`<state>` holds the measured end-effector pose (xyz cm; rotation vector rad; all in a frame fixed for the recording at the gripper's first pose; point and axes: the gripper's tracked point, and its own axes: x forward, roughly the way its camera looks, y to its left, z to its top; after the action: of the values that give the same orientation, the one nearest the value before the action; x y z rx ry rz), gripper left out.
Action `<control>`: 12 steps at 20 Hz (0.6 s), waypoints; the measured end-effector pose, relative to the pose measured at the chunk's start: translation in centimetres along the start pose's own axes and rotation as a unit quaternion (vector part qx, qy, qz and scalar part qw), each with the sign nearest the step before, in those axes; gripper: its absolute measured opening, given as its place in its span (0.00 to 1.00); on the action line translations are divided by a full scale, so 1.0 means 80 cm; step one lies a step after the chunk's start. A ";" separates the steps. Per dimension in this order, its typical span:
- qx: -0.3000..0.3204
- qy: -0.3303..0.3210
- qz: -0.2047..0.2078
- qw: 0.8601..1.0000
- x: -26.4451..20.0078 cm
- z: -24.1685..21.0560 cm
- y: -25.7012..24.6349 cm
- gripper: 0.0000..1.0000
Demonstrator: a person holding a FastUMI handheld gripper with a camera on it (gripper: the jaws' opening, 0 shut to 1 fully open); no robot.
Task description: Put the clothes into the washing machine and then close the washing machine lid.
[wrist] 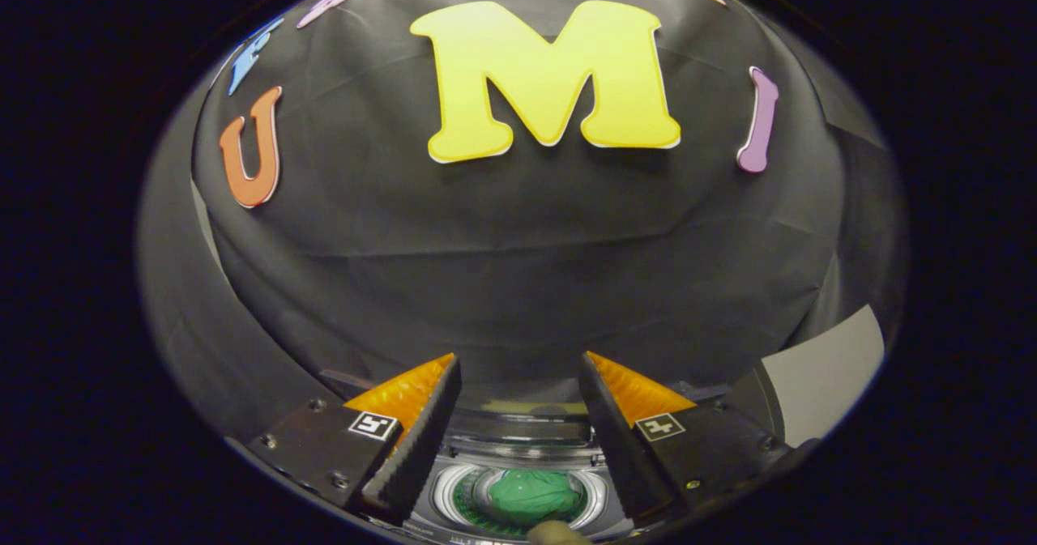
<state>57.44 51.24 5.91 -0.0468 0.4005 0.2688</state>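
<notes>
My fingers (pixel 518 375) are apart and empty above the round steel washing machine drum (pixel 454 488) holding the green crumpled cloth (pixel 535 496); I risk missing the lid, unseen from here.

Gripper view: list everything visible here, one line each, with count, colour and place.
washing machine: one, grey top with a round silvery drum rim, below and between the fingers, lid not closed over the drum.
green cloth: one, green, bunched inside the drum.
tan object: one, tan, just in front of the drum; too little shows to identify.
pale panel: one, light grey, beyond the right finger.
booth wall: one, black cloth, behind everything.
hand-held gripper: one, fingers spread apart above the machine, holding nothing.
</notes>
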 end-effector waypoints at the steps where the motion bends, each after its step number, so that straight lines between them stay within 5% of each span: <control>1: -0.002 0.006 -0.007 1.000 0.006 0.000 -0.001 0.92; 12: 0.002 0.070 -0.029 0.997 0.049 -0.034 -0.009 0.92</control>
<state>60.05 51.26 1.90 -0.0744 0.5387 0.2072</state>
